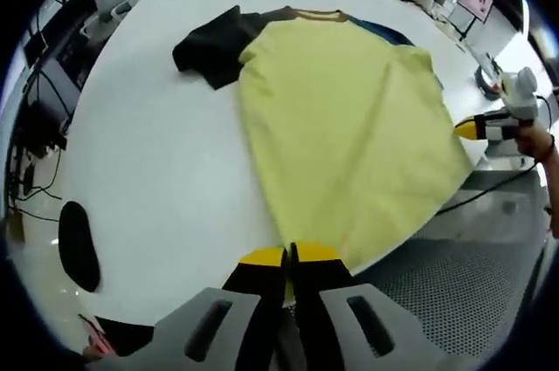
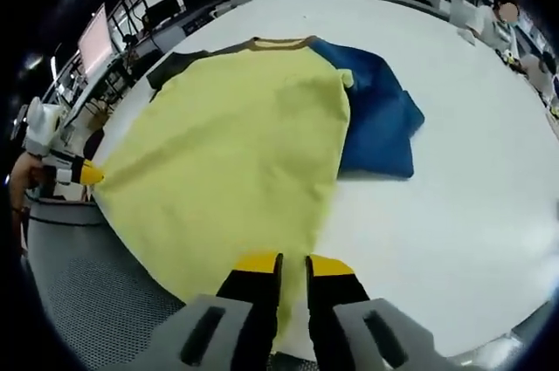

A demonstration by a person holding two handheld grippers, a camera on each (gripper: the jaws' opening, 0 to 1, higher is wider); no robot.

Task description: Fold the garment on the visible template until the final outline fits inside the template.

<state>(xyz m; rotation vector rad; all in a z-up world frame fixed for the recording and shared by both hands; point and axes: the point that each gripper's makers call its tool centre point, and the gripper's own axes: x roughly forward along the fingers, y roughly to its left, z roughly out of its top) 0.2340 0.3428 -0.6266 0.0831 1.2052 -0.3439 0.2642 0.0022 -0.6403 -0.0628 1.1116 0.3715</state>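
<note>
A yellow T-shirt (image 1: 349, 127) lies spread on the white table (image 1: 157, 161), with a black sleeve (image 1: 210, 44) on one side and a blue sleeve (image 2: 380, 109) on the other. Its brownish collar (image 1: 319, 13) points away from me. My left gripper (image 1: 290, 257) is shut on one corner of the bottom hem at the table's near edge. My right gripper (image 2: 293, 262) is shut on the other hem corner. Each gripper also appears in the other's view, the right gripper (image 1: 472, 129) and the left gripper (image 2: 87, 173), each pinching a stretched corner of the shirt (image 2: 236, 153).
A black oval pad (image 1: 79, 244) lies on the table near the left edge. Perforated grey flooring (image 1: 454, 284) lies below the table's near edge, with a cable across it. Desks, monitors (image 2: 94, 39) and seated people stand beyond the table.
</note>
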